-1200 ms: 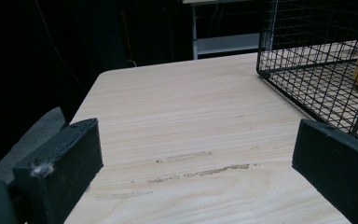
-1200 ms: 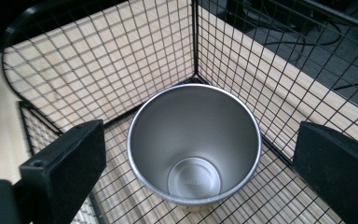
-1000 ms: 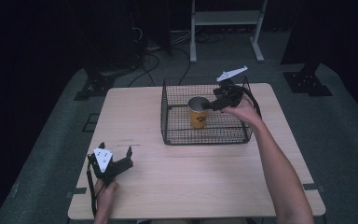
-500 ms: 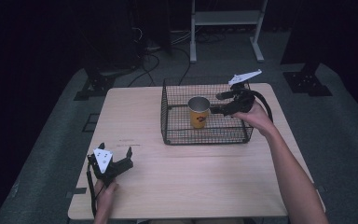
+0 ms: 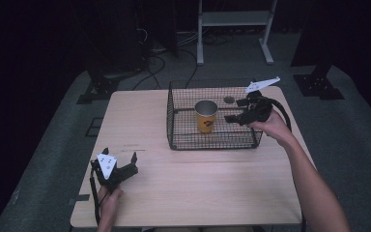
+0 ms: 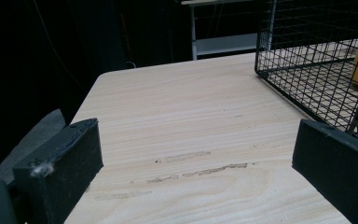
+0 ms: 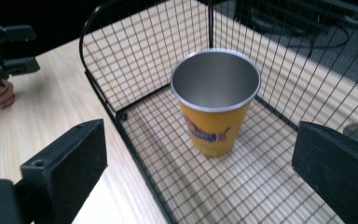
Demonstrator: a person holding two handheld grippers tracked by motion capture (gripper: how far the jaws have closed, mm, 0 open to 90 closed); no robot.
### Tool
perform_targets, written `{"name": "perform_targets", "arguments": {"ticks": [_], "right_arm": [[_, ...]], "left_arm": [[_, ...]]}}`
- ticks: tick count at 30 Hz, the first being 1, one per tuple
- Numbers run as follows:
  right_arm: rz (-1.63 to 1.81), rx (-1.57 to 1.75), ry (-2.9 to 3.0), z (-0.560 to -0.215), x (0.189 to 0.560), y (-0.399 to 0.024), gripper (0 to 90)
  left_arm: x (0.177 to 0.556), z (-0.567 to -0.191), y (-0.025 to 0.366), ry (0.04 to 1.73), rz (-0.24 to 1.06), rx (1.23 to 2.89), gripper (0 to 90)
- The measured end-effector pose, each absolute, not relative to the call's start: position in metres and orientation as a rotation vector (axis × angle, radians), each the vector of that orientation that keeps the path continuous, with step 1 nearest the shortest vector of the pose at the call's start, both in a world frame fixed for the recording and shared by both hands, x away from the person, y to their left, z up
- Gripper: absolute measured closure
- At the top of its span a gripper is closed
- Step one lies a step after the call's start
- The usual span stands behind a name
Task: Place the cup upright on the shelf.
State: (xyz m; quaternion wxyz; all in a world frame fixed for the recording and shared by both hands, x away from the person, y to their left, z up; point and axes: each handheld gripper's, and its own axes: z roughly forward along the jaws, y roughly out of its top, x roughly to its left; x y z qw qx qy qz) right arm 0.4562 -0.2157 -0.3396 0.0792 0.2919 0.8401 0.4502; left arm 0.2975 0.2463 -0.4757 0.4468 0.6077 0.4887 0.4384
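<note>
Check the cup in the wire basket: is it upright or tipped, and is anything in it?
Upright and empty. The yellow cup stands on the basket floor, mouth up, and its bare metal inside is visible.

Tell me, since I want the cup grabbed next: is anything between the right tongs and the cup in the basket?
Nothing visible. The right tongs, open, hang inside the wire basket, above its floor, beside the upright orange cup, with open air between them.

Yellow cup (image 7: 215, 108) (steel-lined, empty) stands upright inside wire basket (image 7: 135, 70).
</note>
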Motion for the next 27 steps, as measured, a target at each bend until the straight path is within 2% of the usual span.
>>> {"name": "perform_targets", "arguments": {"ticks": [16, 20, 27], "right_arm": [[1.389, 0.873, 2.52, -0.353, 0.431, -0.234, 2.6], [1.39, 0.873, 2.53, -0.359, 0.425, -0.237, 5.8], [1.409, 0.86, 2.536, -0.363, 0.416, -0.24, 5.8]], "left_arm": [[0.298, -0.476, 0.246, 1.211, 1.088, 1.511, 0.8], [0.298, -0.476, 0.245, 1.209, 1.09, 1.512, 0.8], [0.298, -0.476, 0.245, 1.209, 1.089, 1.512, 0.8]]}}
